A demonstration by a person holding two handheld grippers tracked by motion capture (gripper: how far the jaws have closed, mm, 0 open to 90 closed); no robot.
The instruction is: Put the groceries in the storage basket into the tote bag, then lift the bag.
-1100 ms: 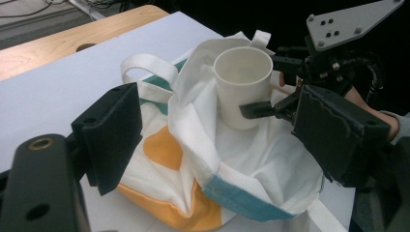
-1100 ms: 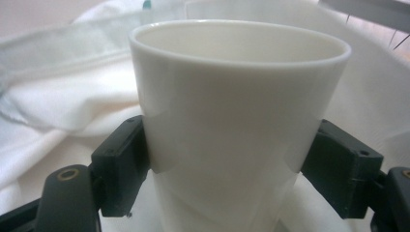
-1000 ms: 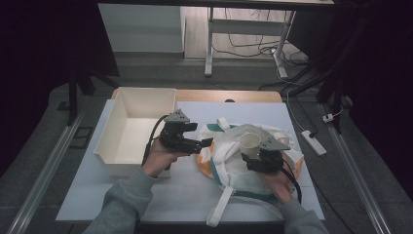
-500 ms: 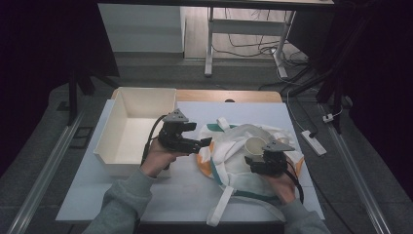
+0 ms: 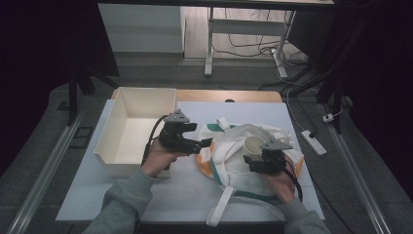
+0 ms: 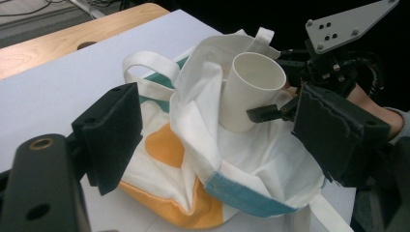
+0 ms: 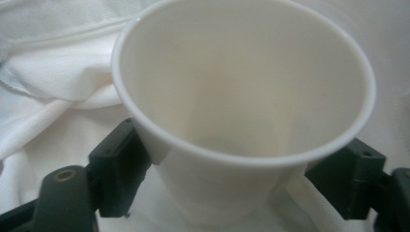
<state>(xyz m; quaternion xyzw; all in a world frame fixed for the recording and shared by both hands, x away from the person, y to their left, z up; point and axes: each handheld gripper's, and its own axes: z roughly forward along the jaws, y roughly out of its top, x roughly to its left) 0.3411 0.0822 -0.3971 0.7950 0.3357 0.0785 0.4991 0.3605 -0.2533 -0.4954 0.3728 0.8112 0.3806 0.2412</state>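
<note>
White paper cup (image 6: 249, 92) parked in the open mouth of the tote bag (image 6: 193, 145), a bit right of the table's middle, tipped over somewhat. Resting on the white cloth, not buried, with the whole rim and most of the wall on show.

Right gripper (image 7: 234, 166) straddling the cup's lower half, one jaw on each side. Jaws just been opening, cup between them. Looks let go rather than squeezed: one pad maybe brushing the wall under the rim, the other a touch off. Can't swear to a clean gap from the right gripper view, though.

Left gripper (image 6: 217, 135) hovering at the bag's left edge, jaws spread wide, aimed across the bag toward the cup. Bag-mouth fabric lying between the jaws but not pinched, so released, holding nothing.

Progress-wise: guessing the bagging part mostly done, cup delivered and set down inside the mouth. Probably left to do: backing the right gripper out without knocking the cup over, maybe nudging the cup deeper, tidying the flap and handles. Tipping seems the main risk, what with soft lumpy cloth underneath.

Further out: cream open box (image 5: 119, 165) just left of the bag, on the white table top (image 5: 160, 195). White power strip (image 5: 313, 142) on the floor off to the right.
</note>
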